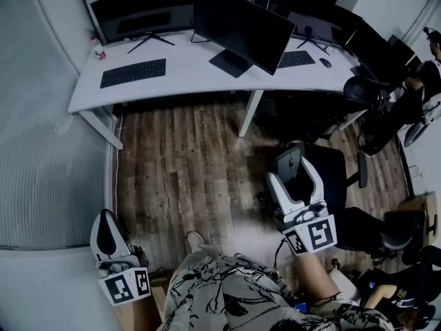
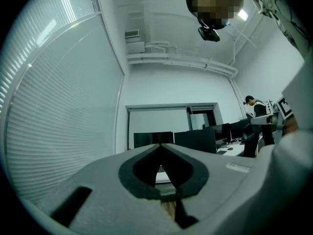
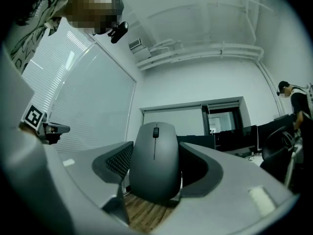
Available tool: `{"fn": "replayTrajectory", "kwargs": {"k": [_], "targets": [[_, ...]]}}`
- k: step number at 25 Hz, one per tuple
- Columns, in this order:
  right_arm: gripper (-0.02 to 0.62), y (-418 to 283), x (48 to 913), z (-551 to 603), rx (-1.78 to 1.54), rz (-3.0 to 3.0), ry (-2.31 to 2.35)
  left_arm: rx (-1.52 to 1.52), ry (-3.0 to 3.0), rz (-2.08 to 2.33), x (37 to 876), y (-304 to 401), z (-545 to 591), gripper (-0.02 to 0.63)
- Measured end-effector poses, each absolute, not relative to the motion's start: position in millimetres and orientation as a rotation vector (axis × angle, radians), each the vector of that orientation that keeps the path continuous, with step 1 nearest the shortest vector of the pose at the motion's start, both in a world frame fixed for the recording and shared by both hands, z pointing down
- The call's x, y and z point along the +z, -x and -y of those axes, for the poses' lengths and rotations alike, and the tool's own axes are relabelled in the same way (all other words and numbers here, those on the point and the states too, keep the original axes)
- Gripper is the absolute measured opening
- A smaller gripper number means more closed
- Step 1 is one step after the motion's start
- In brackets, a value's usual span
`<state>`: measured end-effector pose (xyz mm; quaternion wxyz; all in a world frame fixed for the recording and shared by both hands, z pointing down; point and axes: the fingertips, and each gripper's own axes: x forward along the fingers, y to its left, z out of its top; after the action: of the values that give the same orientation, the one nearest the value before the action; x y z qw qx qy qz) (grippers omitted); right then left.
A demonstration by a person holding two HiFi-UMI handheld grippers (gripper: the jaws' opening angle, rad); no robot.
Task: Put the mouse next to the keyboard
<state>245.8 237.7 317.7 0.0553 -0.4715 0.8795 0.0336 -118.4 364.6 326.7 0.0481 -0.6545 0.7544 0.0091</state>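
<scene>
Hanging low at the left, the left gripper (image 1: pixel 105 226) has its jaws drawn together, tips meeting and nothing between them; its own view (image 2: pixel 160 151) shows only a sliver of the desk through the dark pads. Well ahead of it, across the wooden floor (image 1: pixel 179 171), the white desk (image 1: pixel 200 81) runs wide. The black keyboard (image 1: pixel 133 72) lies on the desk far in front of this gripper, with a small red-capped bottle (image 1: pixel 98 48) just off its left end and a dark monitor (image 1: pixel 143 9) behind it.

Over to the right, the right gripper (image 1: pixel 298 183) is clamped on the mouse (image 1: pixel 289 163). In its own view (image 3: pixel 155 153) the grey mouse (image 3: pixel 154 160) stands upright between the two jaws, scroll wheel at the top, a pad pressed on each flank. That puts the mouse in the air over the floor, well apart from the keyboard, which sits far ahead and to the left of this gripper. A second monitor (image 1: pixel 241 26) stands on the desk ahead of it, and a black office chair (image 1: pixel 334 167) is just beside it on the right. Farther right along the desk lie another keyboard (image 1: pixel 296 58) and another mouse (image 1: pixel 325 63), and a person (image 1: pixel 431 54) sits at the far edge.
</scene>
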Motion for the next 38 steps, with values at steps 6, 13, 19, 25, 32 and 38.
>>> {"fn": "replayTrajectory", "kwargs": {"k": [6, 13, 19, 25, 32, 38], "targets": [[0.302, -218.8, 314.1, -217.1, 0.119, -2.658, 1.444, 0.027, 2.012, -2.274, 323.8, 145.2, -341.7, -0.006], [0.302, -186.9, 315.7, -203.2, 0.125, -2.642, 1.463, 0.022, 2.031, -2.241, 323.0, 177.2, -324.9, -0.006], [0.302, -169.8, 322.8, -199.3, 0.116, -2.658, 1.458, 0.001, 2.046, -2.223, 325.0, 191.6, -318.1, -0.006], [0.302, -154.2, 323.1, -175.5, 0.108, -2.648, 1.458, 0.007, 2.051, -2.240, 327.5, 204.4, -298.8, -0.006], [0.302, -149.8, 320.8, -140.7, 0.124, -2.645, 1.443, 0.018, 2.041, -2.242, 328.8, 206.9, -267.5, -0.006], [0.302, -147.4, 321.4, -108.2, 0.134, -2.650, 1.453, 0.007, 2.034, -2.238, 326.8, 210.1, -235.1, -0.006]]}}
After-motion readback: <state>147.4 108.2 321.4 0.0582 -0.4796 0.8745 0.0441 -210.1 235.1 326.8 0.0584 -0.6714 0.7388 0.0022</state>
